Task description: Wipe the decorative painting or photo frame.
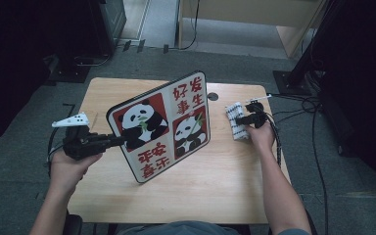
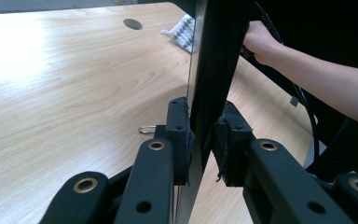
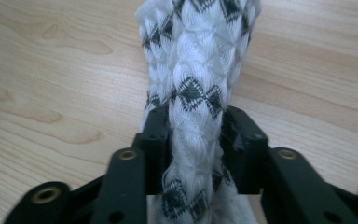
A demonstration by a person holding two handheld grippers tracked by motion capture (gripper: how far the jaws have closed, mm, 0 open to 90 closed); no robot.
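A flat board [image 1: 162,128] printed with pandas and red Chinese characters stands tilted on its lower corner on the wooden table [image 1: 200,196]. My left gripper [image 1: 120,141] is shut on the board's left edge; in the left gripper view both pads [image 2: 179,135] press the thin dark edge of the board [image 2: 214,60]. A white cloth with black diamond patterns [image 1: 235,113] lies on the table to the right. My right gripper [image 1: 240,120] is over its near end. In the right gripper view the bunched cloth [image 3: 196,56] runs between the parted jaws of my right gripper [image 3: 196,135].
A round cable hole [image 1: 212,96] sits near the table's far edge, behind the board. Black cables [image 1: 318,117] trail off the table's right side onto the grey carpet. A small metal loop [image 2: 145,129] lies on the wood beside my left jaws.
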